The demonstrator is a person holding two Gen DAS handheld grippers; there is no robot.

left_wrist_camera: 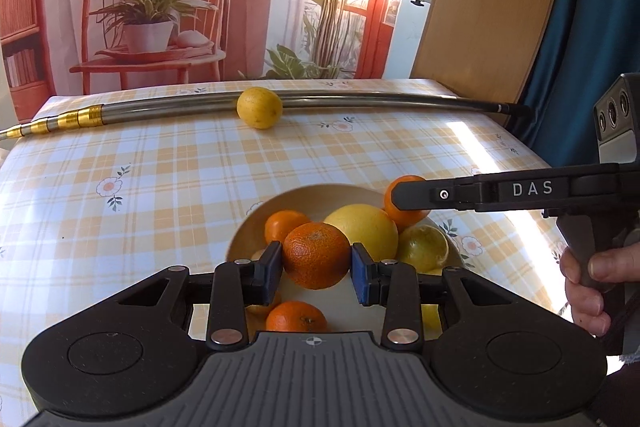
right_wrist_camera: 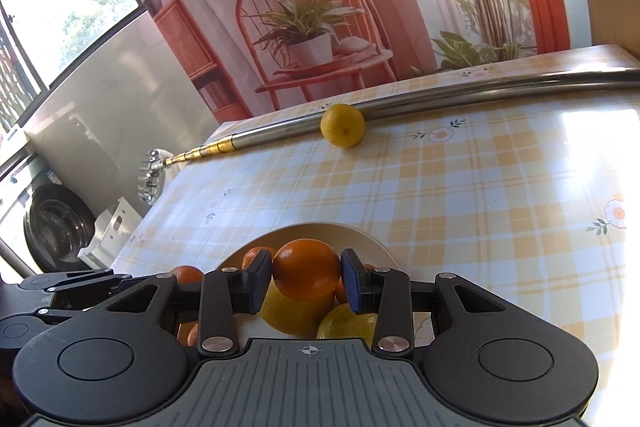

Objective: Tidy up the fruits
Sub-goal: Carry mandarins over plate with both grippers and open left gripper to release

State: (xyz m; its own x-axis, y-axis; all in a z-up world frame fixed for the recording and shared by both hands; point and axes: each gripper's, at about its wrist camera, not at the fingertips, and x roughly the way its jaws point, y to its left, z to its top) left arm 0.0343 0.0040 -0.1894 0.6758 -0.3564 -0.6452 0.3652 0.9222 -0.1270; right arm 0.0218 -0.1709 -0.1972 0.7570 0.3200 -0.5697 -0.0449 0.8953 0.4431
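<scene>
Each gripper holds an orange over the bowl [left_wrist_camera: 256,223] — the left gripper [left_wrist_camera: 316,261] has its pads pressed on a rough-skinned orange [left_wrist_camera: 316,255], the right gripper [right_wrist_camera: 306,277] is clamped on a smoother orange [right_wrist_camera: 306,269]. The bowl below is already heaped with oranges and yellow citrus.

The two tools sit close together over the same bowl; if both go down at once I'd expect the fingers to knock each other or nudge the pile. A round fruit let go onto that heap could roll over the rim and off across the table. One lemon [left_wrist_camera: 259,107] lies well apart at the far side, resting against a metal pole [left_wrist_camera: 168,111], so it probably stays put.

The table [left_wrist_camera: 160,167] wears a glossy yellow check cloth with small flowers — slick, with sun glare on the right. Behind hangs a printed backdrop of a chair and plants; a window is off to the left.
</scene>
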